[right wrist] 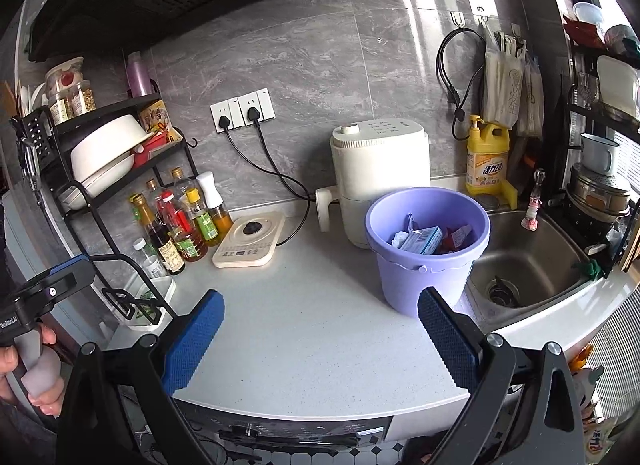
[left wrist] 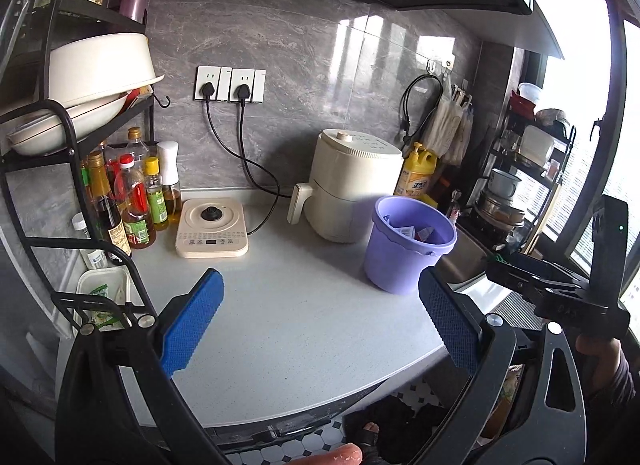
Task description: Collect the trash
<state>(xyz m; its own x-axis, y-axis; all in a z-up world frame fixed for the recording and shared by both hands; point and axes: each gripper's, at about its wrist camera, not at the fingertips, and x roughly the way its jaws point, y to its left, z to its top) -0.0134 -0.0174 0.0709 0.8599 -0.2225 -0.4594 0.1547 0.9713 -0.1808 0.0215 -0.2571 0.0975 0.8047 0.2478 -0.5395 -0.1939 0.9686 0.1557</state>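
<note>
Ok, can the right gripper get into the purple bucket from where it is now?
Probably yes. The right gripper is open and empty, the counter between it and the purple bucket is bare, and the bucket's top is uncovered.

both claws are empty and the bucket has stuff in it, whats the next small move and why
Probably pull both back and stop. The left claw and right claw hang open and hold nothing, the worktop between them shows no loose litter, and the wrappers and small box already lie inside the purple bucket.
</note>
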